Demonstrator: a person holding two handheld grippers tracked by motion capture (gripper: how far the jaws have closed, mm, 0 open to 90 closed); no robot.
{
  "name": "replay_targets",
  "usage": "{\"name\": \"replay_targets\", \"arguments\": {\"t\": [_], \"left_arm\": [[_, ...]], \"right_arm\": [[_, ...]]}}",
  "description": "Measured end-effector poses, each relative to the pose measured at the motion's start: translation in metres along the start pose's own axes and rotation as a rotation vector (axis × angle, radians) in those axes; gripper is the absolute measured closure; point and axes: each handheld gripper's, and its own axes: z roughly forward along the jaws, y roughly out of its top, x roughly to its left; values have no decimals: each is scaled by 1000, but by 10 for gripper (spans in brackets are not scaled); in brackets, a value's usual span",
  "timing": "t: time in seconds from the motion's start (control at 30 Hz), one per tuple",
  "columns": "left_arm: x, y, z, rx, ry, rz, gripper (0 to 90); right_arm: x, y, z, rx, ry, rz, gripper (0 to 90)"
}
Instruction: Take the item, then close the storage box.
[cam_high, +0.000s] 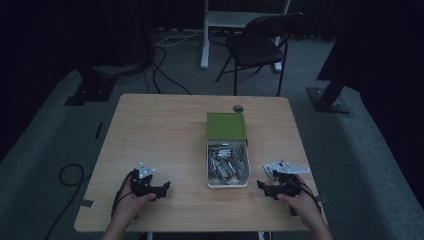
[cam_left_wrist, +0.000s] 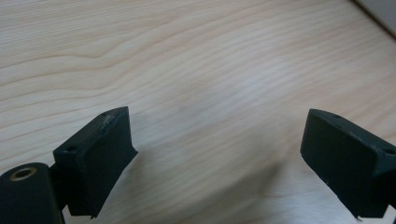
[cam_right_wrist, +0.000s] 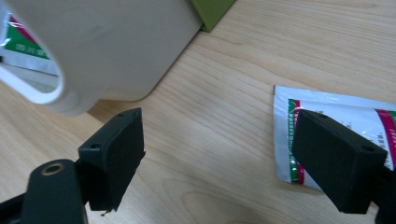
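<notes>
**Sachet beside my right jaws, not yet gripped**

Sachet (cam_right_wrist: 327, 121) lay flat on the table (cam_left_wrist: 196, 60), just beyond my right gripper (cam_right_wrist: 217, 154), jaws spread and empty. My left gripper (cam_left_wrist: 217, 154) hung spread over bare wood. Farther off stood the white box (cam_high: 227, 184) of sachets, its green lid (cam_high: 226, 126) behind. Flat foil could have slid away instead of lifting
</notes>
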Motion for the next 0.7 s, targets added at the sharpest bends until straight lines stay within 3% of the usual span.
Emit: {"name": "replay_targets", "arguments": {"t": [0.37, 0.5, 0.7], "left_arm": [[-27, 12, -9, -39, -76, 72, 99], [-36, 15, -11, -46, -71, 119, 99], [-47, 19, -12, -73, -115, 142, 99]], "right_arm": [[4, 4, -4, -20, 34, -26, 169], [7, 6, -6, -34, 59, -38, 169], [12, 7, -7, -35, 105, -72, 169]]}}
